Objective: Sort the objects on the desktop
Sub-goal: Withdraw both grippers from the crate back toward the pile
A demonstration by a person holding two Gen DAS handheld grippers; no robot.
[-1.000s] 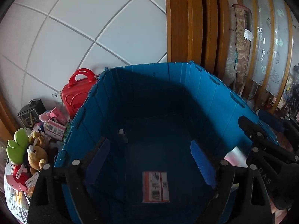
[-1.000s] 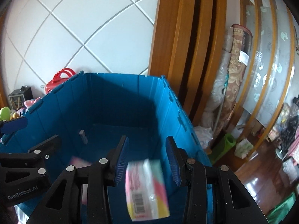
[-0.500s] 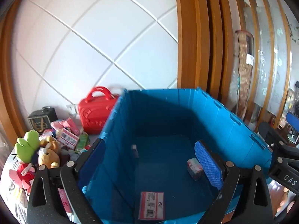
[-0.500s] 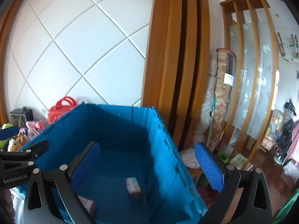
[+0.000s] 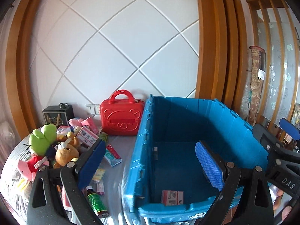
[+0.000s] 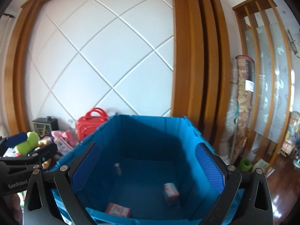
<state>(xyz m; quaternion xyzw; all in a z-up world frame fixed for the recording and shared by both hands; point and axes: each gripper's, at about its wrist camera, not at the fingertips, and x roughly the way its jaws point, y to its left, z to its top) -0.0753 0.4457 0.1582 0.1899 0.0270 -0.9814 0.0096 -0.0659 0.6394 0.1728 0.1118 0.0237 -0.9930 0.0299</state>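
Two boxes now lie in the blue crate [image 6: 150,140], a red one [image 6: 117,210] near and the pastel one [image 6: 171,190] the right gripper [image 6: 148,168] just dropped further right; both grippers, left gripper [image 5: 150,165] too, gape empty, freeing them for the toy pile [image 5: 56,142] at left.

Both cameras sit low, each just behind its own two fingers, and look forward and a little down. The left wrist view looks past the left gripper [image 5: 150,161] at the near left corner of the blue box [image 5: 187,112], which fills the lower right of the frame, close up. The toy pile [image 5: 56,146] is at the lower left. The right wrist view looks past the right gripper [image 6: 148,168] straight into the same blue box [image 6: 150,120], in the lower middle. Both views share the box, the red case [image 5: 121,118], the white wall [image 5: 116,56] and the wooden frame [image 5: 210,46]. Each view catches the other gripper at its edge.
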